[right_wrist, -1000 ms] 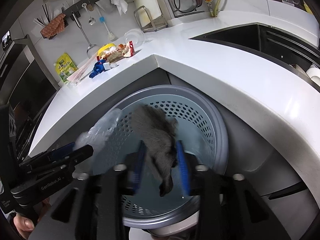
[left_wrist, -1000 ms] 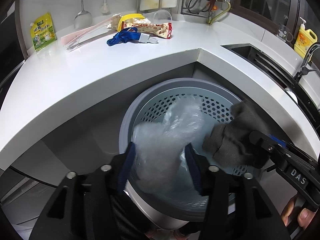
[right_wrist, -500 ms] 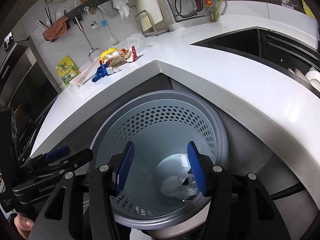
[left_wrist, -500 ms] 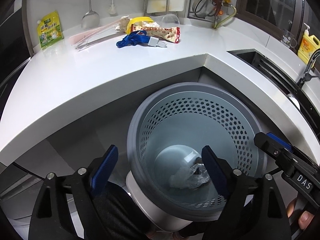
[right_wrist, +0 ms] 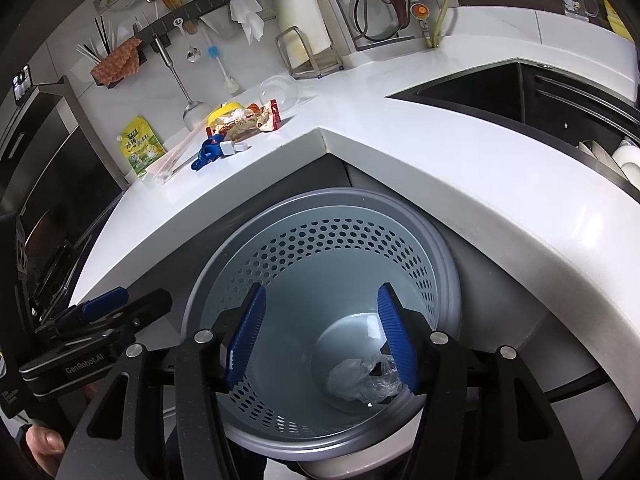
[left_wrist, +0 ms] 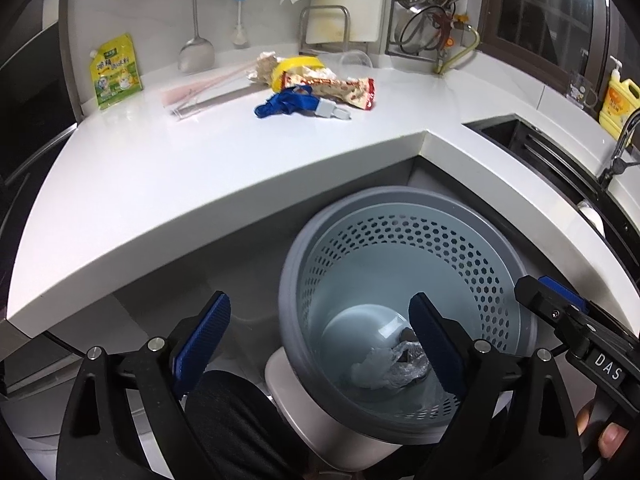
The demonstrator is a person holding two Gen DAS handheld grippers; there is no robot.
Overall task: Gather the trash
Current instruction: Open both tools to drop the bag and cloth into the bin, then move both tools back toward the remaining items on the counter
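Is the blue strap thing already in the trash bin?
No, the blue strap lies on the white counter, outside the bin.

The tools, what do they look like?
Both are black with two wide arms, silver bolts and ribbed blue pads. The left tool carries white "GenRobot.AI" lettering on its side, seen from the right camera. The right tool has a white "DAS" label, seen from the left camera.
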